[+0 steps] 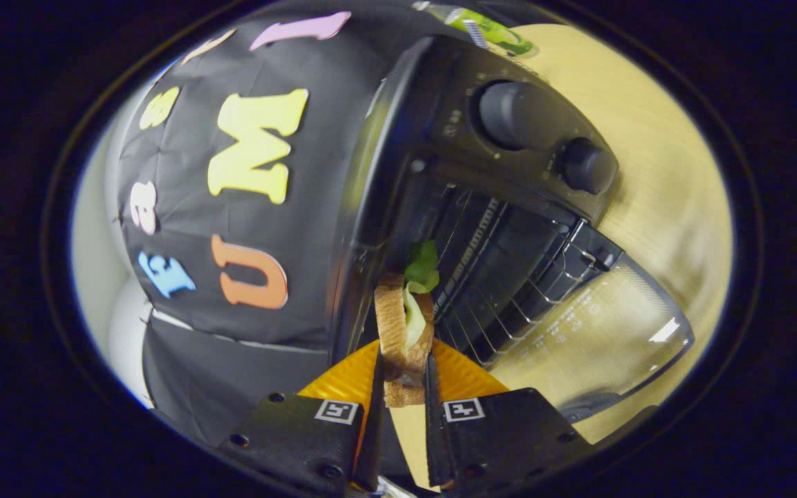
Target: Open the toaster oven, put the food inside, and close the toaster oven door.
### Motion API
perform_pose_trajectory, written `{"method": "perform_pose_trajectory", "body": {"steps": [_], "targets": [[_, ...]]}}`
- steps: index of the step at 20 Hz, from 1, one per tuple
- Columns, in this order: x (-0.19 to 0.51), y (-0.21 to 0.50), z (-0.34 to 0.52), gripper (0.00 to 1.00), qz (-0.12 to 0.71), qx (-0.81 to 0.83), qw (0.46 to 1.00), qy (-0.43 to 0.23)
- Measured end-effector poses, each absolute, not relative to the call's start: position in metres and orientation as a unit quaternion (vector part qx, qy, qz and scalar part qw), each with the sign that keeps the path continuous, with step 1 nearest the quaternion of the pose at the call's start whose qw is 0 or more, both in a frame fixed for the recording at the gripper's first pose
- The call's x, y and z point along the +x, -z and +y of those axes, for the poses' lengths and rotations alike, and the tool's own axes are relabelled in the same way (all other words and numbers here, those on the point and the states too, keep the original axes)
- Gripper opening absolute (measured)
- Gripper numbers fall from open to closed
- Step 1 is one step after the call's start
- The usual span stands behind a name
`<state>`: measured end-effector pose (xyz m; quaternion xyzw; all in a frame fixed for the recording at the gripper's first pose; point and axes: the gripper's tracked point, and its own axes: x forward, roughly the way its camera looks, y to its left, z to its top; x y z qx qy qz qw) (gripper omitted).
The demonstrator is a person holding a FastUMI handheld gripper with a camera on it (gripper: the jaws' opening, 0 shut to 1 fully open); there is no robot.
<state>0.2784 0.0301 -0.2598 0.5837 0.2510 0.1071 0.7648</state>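
My gripper [404,370] is shut on a sandwich [404,325], two slices of bread with green lettuce sticking out at its far end. Both fingers press the bread from either side. The view is rolled hard to one side. Just beyond the sandwich stands a black toaster oven [440,138] with its glass door [599,332] swung fully open. Inside, the wire rack [502,277] shows bare. The lettuce tip sits at the mouth of the oven cavity. Two round knobs [509,114] sit on the oven's control panel.
The oven rests on a light wooden table [661,173]. A green object [492,29] lies on the table past the oven's far end. The booth's black cloth wall [184,290] hangs close behind the oven.
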Motion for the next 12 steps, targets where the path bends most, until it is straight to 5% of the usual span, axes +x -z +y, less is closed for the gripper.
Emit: {"method": "perform_pose_trajectory", "body": {"steps": [8, 10, 12], "targets": [[0.305, 0.278, 0.039, 0.33, 0.236, 0.585, 0.773, -0.068], [0.303, 0.284, 0.041, 0.39, 0.244, 0.575, 0.779, -0.050], [0.303, 0.294, 0.041, 0.56, 0.263, 0.554, 0.789, -0.038]]}}
